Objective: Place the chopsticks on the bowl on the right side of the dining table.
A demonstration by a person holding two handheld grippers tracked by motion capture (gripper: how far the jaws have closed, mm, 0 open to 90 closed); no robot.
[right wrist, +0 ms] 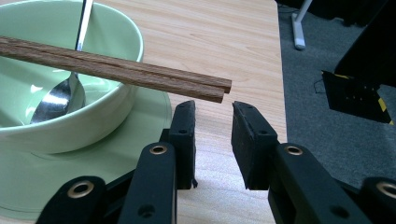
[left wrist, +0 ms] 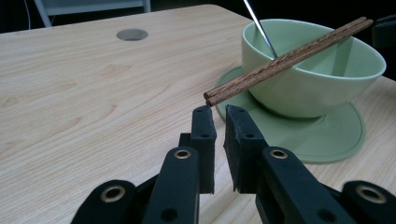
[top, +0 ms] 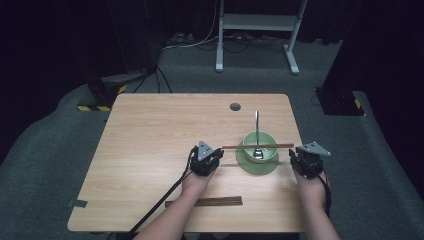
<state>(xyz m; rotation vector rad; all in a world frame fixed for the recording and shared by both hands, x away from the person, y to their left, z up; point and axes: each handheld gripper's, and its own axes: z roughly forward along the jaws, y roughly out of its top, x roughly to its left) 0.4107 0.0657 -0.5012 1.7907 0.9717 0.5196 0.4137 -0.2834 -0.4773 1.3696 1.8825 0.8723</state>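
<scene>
Landmark: green bowl (top: 258,143), standing on a green saucer (top: 257,164) toward the right side of the tabletop (top: 150,150).

Pair of brown chopsticks (top: 257,146) lies level across the bowl rim, both ends overhanging. A spoon (top: 257,135) leans in the bowl, handle rising past its far rim.

Left hand-held gripper (top: 218,158) sits just left of the bowl. In the left gripper view its jaws are clenched to a narrow slit with nothing between them; the chopsticks' near end (left wrist: 210,97) hangs just beyond the tips, apart.

Right hand-held gripper (top: 294,158) sits just right of the bowl, jaws parted, empty; the chopsticks' other end (right wrist: 224,91) lies just above the tips, not touching.

A second brown pair (top: 218,201) lies well nearer the person than the bowl.
</scene>
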